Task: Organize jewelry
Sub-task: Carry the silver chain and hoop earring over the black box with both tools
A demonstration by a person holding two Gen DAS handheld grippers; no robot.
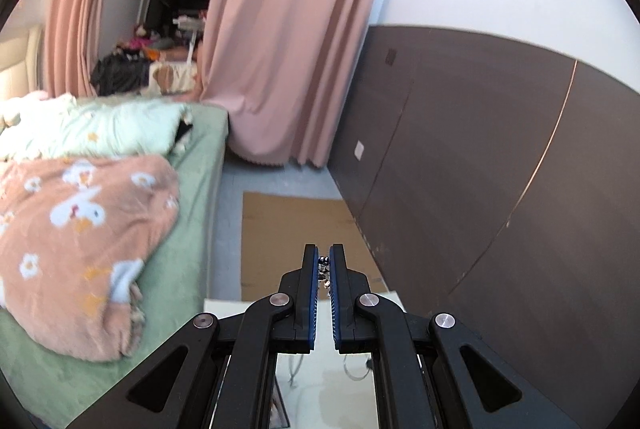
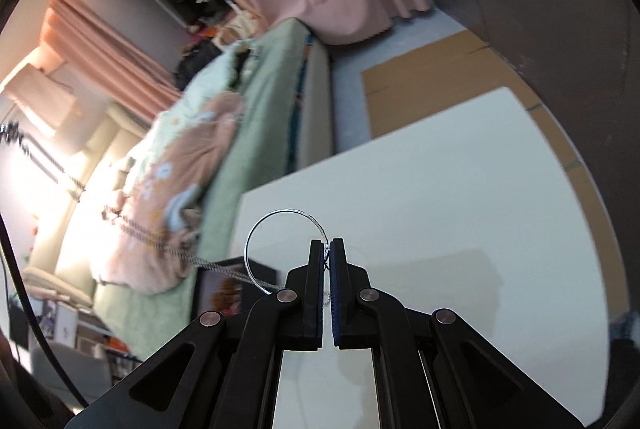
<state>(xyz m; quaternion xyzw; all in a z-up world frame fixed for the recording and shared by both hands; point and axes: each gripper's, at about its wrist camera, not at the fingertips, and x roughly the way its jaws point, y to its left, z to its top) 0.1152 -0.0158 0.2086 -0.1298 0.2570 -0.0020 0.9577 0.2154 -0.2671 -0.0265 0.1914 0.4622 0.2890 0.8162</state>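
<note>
Left tongs (image 1: 324, 257) are clenched on a beaded chain (image 1: 323, 271) above the white bench (image 1: 224, 307), while right tongs (image 2: 327, 249) grip a silver hoop (image 2: 276, 225) with a chain (image 2: 160, 239) trailing left, near the bed (image 2: 276, 77).

Left gripper (image 1: 324, 253) nearly closed, pinching beaded jewelry (image 1: 323, 261); right gripper (image 2: 326, 247) clamped on silver ring (image 2: 280, 229), above white table (image 2: 460, 189).

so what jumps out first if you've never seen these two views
The silver hoop pinched in the right gripper above the white table, with a chain trailing off left. Then the left gripper shut on beaded jewelry, with pink curtains behind.
</note>
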